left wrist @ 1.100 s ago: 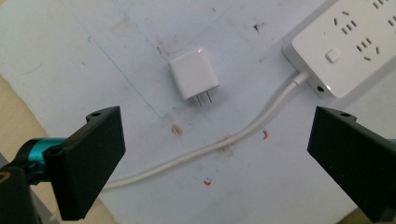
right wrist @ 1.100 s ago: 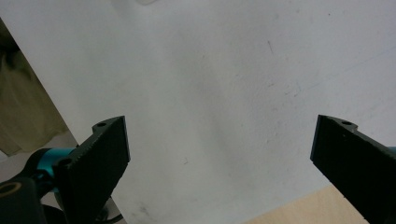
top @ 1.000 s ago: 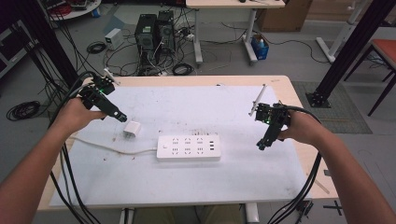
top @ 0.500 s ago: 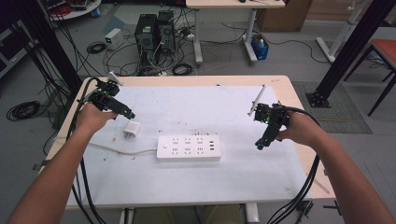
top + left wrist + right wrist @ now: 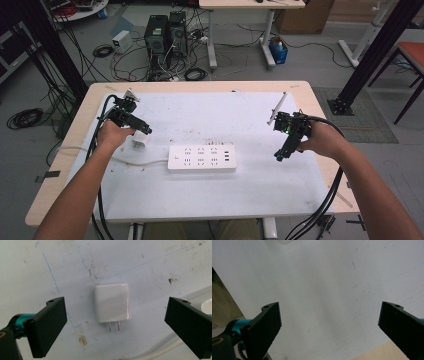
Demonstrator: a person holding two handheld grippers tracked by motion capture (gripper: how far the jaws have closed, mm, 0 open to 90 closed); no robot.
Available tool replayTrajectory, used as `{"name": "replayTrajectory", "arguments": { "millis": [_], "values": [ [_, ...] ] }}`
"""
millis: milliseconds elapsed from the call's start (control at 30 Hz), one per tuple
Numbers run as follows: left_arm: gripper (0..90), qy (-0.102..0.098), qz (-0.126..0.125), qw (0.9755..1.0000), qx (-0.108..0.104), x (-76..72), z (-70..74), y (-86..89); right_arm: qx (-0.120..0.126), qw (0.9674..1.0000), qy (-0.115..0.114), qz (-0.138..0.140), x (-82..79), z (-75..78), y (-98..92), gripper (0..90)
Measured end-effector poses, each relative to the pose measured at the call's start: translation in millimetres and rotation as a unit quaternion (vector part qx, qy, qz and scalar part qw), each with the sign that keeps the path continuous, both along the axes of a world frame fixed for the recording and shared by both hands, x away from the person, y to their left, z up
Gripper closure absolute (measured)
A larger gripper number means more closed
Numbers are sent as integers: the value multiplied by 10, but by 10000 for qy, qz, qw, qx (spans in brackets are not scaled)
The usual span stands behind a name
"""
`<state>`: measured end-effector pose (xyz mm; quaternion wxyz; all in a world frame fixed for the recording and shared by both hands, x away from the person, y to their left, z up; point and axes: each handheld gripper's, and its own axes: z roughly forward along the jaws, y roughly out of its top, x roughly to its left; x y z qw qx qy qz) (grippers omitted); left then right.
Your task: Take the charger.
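Observation:
A small white plug adapter (image 5: 111, 302) lies flat on the white mat, its two prongs pointing toward the camera in the left gripper view. My left gripper (image 5: 115, 315) hovers over it, open, with one jaw on each side and neither touching. From above, the left gripper (image 5: 145, 131) sits just over the adapter (image 5: 140, 142), left of a white power strip (image 5: 201, 158). My right gripper (image 5: 279, 156) is open over bare mat to the right of the strip, and nothing lies between the jaws of that gripper (image 5: 329, 312).
The strip's white cord (image 5: 100, 152) runs left past the adapter and off the table. The wooden table edge (image 5: 387, 352) lies close to the right gripper. Computer towers (image 5: 165, 30) and cables sit on the floor beyond the table.
My left gripper has moved right and toward the adapter, ending above it. The right gripper has barely shifted.

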<state>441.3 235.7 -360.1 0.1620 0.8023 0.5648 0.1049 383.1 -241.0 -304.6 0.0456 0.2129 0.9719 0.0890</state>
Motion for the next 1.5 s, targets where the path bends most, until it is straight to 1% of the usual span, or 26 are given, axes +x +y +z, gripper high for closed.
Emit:
{"name": "replayTrajectory", "arguments": {
  "millis": [33,133,300,367,433,467,533,733,800,833,967,1000,1033,1100,1167,1233,1367,1433,1500],
  "values": [
    [42,-3,-8,10000,-3,18,-60,-11,17,10000,2,-2,-2,-7,-3,39],
    [42,22,-35,10000,-6,45,-165,-28,13,10000,20,-9,-14,-25,-20,39],
    [42,37,9,9999,-121,80,-317,-49,21,10000,38,-71,-10,-39,-55,39],
    [42,46,-17,10000,-58,93,-374,-54,22,10000,47,-73,-8,-42,-58,39],
    [42,81,15,10000,-45,104,-424,-50,27,10000,50,-80,-10,-45,-57,39],
    [45,66,38,10000,-14,108,-444,-47,26,10000,52,-61,-9,-49,-58,40],
    [98,11,38,10000,-21,109,-473,-43,32,10000,63,-62,-9,-57,-58,40],
    [98,42,29,9999,90,125,-509,-44,24,9999,93,-83,2,-75,-66,39],
    [142,43,-5,9999,112,128,-522,-38,24,9999,98,-92,13,-80,-70,40],
    [153,27,-2,10000,91,125,-529,-39,27,9999,95,-83,17,-82,-69,39],
    [201,-1,-38,9999,114,127,-541,-44,25,9999,108,-84,23,-91,-62,39],
    [231,35,-105,9998,146,127,-542,-42,30,9999,128,-92,27,-101,-56,39],
    [251,35,-105,9998,146,127,-542,-42,30,9999,128,-92,27,-101,-56,39],
    [254,43,-59,9999,136,127,-558,-51,30,9999,139,-81,32,-112,-54,39],
    [254,88,-82,9998,157,131,-559,-42,27,9999,148,-81,36,-117,-57,39],
    [292,81,-98,9998,164,129,-562,-42,22,9999,146,-81,40,-116,-62,39],
    [299,104,-49,9999,104,129,-580,-44,23,9998,162,-109,39,-123,-64,39],
    [310,136,-83,9998,110,130,-573,-39,11,9998,163,-102,41,-128,-64,39],
    [346,97,-79,9999,70,125,-572,-45,16,9998,162,-97,43,-129,-63,39]
  ]
}}
